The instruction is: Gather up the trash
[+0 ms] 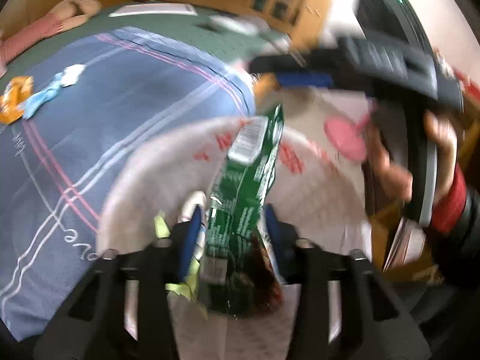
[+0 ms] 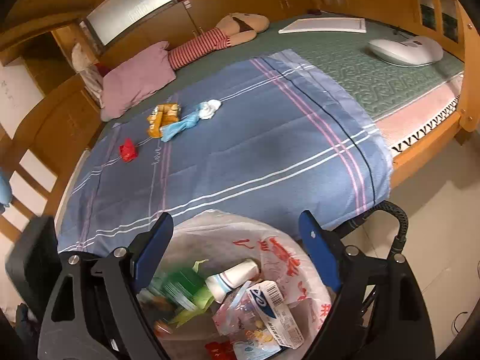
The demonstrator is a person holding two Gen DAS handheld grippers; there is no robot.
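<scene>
A white plastic bag (image 2: 288, 258) with red print stands open against the bed's near edge. It holds a paper cup (image 2: 234, 276), a barcoded box (image 2: 276, 315) and other wrappers. My left gripper (image 1: 232, 210) is over the bag (image 1: 150, 156) with its jaws apart. A green packet (image 1: 246, 180) hangs loose between them, and it shows as a green blur (image 2: 180, 288) inside the bag. My right gripper (image 2: 235, 219) is open above the bag's mouth, holding nothing. On the blue blanket lie an orange wrapper (image 2: 163, 118), a blue-and-white wad (image 2: 192, 120) and a red wrapper (image 2: 129, 150).
A pink pillow (image 2: 138, 81), a striped doll (image 2: 228, 33), a white board (image 2: 324, 25) and a white device (image 2: 405, 49) lie on the green bed cover. Wooden cabinets ring the bed. Tiled floor (image 2: 435, 210) lies to the right. A hand (image 1: 390, 174) grips the right tool.
</scene>
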